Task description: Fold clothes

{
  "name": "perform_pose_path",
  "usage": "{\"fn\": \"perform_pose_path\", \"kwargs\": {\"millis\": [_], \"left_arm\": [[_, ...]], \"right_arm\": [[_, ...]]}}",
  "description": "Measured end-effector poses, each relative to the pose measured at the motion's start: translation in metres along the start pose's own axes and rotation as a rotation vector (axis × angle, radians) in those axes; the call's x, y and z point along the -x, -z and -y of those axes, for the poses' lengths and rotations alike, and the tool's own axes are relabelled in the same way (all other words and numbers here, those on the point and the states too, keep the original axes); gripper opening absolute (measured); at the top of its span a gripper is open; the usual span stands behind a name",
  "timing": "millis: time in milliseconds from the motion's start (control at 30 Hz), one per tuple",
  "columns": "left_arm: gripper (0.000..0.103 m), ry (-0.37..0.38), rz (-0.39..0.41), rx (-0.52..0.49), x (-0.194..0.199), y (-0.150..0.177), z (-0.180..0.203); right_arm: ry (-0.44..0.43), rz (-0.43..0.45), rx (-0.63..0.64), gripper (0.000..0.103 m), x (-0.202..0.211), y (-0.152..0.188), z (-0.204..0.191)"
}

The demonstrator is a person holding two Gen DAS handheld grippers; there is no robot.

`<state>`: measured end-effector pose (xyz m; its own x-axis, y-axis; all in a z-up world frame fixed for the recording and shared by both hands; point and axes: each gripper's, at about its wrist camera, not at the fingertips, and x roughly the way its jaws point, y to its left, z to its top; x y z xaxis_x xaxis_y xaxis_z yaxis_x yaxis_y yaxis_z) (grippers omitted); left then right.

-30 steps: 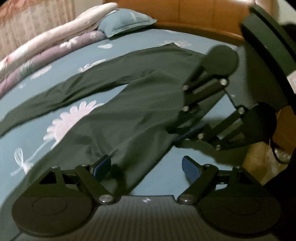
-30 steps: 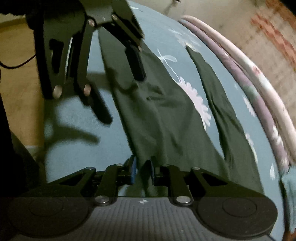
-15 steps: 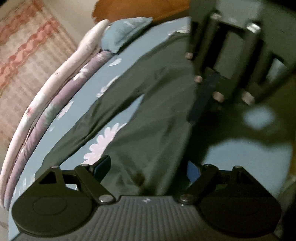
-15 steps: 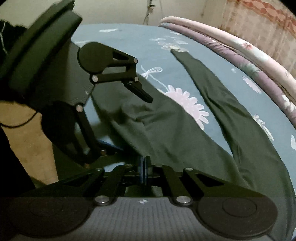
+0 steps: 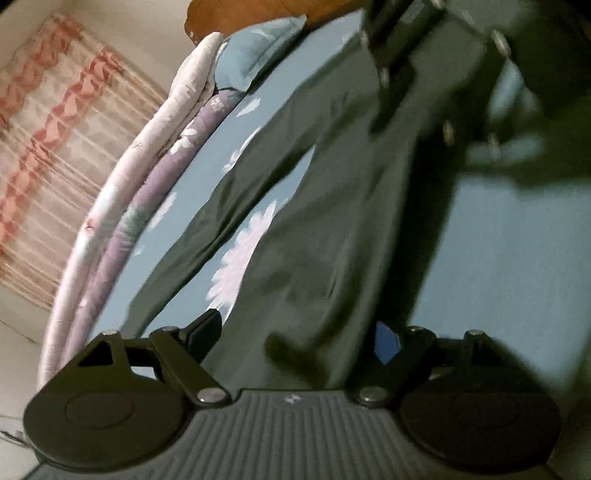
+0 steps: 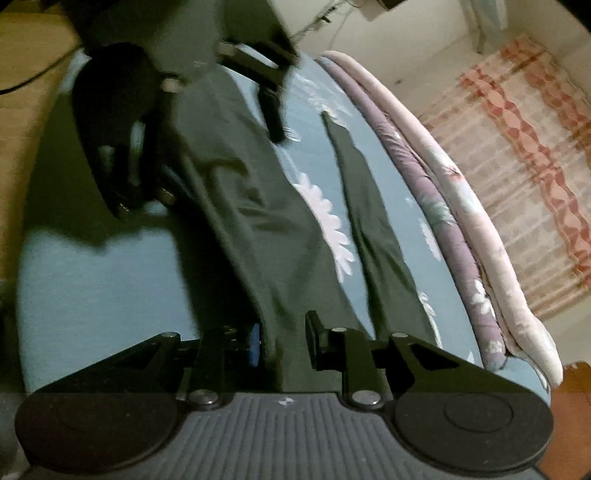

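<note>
Lying flat on the blue floral sheet [image 5: 509, 258], the dark trousers [image 5: 317, 236] spread with their two legs forking apart, a white flower print [image 5: 240, 258] showing in the gap between them. In your left wrist view the left gripper [image 5: 295, 338] sits at 6 o'clock with its jaws standing wide; one trouser leg runs down between them, and the pads do not press on the cloth. Your right gripper [image 5: 436, 74] shows there at 1 o'clock, blurred, over the upper part of the trousers. In your right wrist view the right gripper [image 6: 282, 343] is at 6 o'clock and its jaws are opening; the edge of the trousers [image 6: 258, 206] lies in the gap between them, close to the left pad, with the right pad apart from the cloth. The left gripper [image 6: 207, 122] hangs at 11 o'clock over the far part of the nearer leg. The other leg stretches toward 12 o'clock, just beside a rolled quilt [image 6: 454, 206] that runs along the far side of the sheet. A pillow [image 5: 258, 55] lies at 11 o'clock in the left view, against the wooden headboard [image 5: 258, 14], and a striped curtain [image 6: 524, 166] hangs behind the quilt.
</note>
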<state>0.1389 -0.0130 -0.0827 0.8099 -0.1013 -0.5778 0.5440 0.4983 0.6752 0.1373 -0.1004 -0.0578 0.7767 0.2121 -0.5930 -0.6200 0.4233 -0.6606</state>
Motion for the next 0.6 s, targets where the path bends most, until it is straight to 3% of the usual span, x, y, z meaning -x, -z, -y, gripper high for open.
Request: {"fn": "perform_pose_path", "kwargs": {"millis": [200,300,433,600], "left_arm": [[0.085,-0.13,-0.11,-0.081,0.003,0.041,-0.014],[0.085,-0.217,-0.155,-0.211,0.0,0.06,-0.013],[0.086,-0.28,-0.163,-0.301,-0.004,0.075,-0.015],[0.085,-0.329,-0.231,-0.369,-0.017,0.09,-0.028]], "right_arm": [[0.018,-0.058,0.012,0.027,-0.012,0.018,0.001],[0.022,-0.068,0.019,0.027,-0.012,0.024,-0.001],[0.029,-0.075,0.012,0.027,-0.012,0.023,-0.003],[0.038,-0.09,0.005,0.027,-0.005,0.028,-0.005]]}}
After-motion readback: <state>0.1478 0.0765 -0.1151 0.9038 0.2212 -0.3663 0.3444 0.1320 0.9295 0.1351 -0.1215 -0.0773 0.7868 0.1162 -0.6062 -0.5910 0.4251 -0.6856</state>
